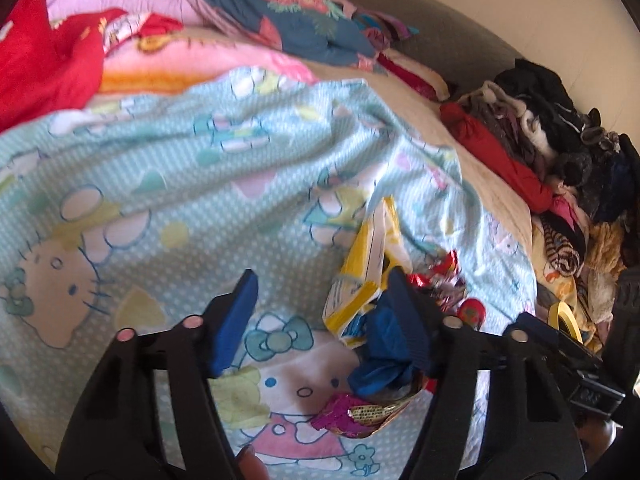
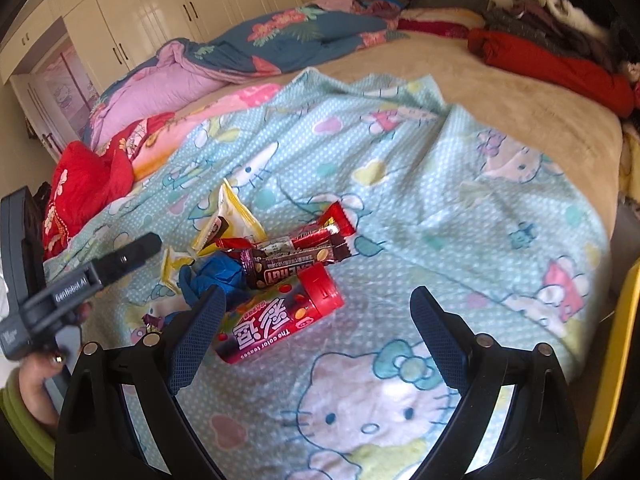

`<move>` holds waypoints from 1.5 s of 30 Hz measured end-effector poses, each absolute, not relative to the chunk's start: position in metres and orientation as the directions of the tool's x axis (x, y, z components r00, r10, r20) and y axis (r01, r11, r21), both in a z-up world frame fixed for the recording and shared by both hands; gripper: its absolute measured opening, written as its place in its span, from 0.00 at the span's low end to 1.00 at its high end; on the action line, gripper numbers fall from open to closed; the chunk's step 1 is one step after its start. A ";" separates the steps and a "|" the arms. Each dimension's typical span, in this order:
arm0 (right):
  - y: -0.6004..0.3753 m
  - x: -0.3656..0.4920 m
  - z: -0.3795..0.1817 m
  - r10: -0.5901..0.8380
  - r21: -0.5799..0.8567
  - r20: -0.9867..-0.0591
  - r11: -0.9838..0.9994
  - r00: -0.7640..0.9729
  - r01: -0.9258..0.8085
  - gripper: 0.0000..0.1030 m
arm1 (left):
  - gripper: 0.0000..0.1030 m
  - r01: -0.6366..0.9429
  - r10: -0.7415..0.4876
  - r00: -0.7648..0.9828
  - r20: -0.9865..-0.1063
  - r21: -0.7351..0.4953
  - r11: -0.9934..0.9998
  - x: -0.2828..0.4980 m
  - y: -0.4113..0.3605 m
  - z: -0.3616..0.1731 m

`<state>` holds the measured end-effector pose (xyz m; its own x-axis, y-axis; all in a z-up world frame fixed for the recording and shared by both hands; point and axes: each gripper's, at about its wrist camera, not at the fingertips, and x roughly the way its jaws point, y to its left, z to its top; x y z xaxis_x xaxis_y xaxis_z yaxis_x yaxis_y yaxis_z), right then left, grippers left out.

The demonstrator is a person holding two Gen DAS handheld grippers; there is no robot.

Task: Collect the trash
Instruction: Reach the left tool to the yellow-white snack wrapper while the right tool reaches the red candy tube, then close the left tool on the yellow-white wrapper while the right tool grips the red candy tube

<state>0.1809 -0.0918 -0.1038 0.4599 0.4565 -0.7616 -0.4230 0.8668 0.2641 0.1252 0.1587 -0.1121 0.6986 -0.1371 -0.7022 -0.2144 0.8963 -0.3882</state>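
A small heap of trash lies on the light-blue cat-print blanket (image 2: pixel 440 200). It holds a yellow-white wrapper (image 2: pixel 232 216), a crumpled blue wrapper (image 2: pixel 218 276), dark red chocolate bar wrappers (image 2: pixel 296 256) and a red candy tube (image 2: pixel 280 316) with a red cap. My right gripper (image 2: pixel 318 292) is open, and the tube lies just inside its left finger (image 2: pixel 196 336). My left gripper (image 1: pixel 323 274) is open over bare blanket. Its right finger (image 1: pixel 404 312) sits against the blue wrapper (image 1: pixel 384 360) and the yellow-white wrapper (image 1: pixel 372 256). A purple-gold wrapper (image 1: pixel 360 416) lies below.
Quilts and a red cloth (image 1: pixel 44 60) are heaped at the back left of the bed. A pile of clothes (image 1: pixel 560 140) lines the right side, with a yellow ring (image 1: pixel 564 316) near it. White wardrobes (image 2: pixel 140 20) stand behind. A hand (image 2: pixel 36 384) holds the left gripper.
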 end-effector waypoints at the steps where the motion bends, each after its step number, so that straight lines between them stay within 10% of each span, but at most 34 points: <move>1: -0.091 0.183 -0.106 0.459 0.271 -0.764 0.866 0.453 -0.420 0.85 | 0.46 -0.212 -0.148 0.694 -0.704 -0.397 0.893 0.126 0.158 -0.114; 22: -0.093 0.200 -0.135 0.600 0.498 -0.744 0.792 0.294 -0.354 0.44 | 0.32 -0.185 -0.289 0.629 -0.722 -0.500 0.846 0.155 0.143 -0.141; 45: -0.120 0.152 -0.065 0.609 0.370 -0.667 0.771 0.430 -0.518 0.38 | 0.28 -0.162 -0.199 0.751 -0.629 -0.469 0.868 0.128 0.136 -0.073</move>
<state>0.1521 -0.1197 -0.0649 0.4300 0.6086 -0.6669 -0.5180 0.7713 0.3698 0.1285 0.1359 -0.0734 0.7511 -0.1995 -0.6293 -0.1624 0.8681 -0.4690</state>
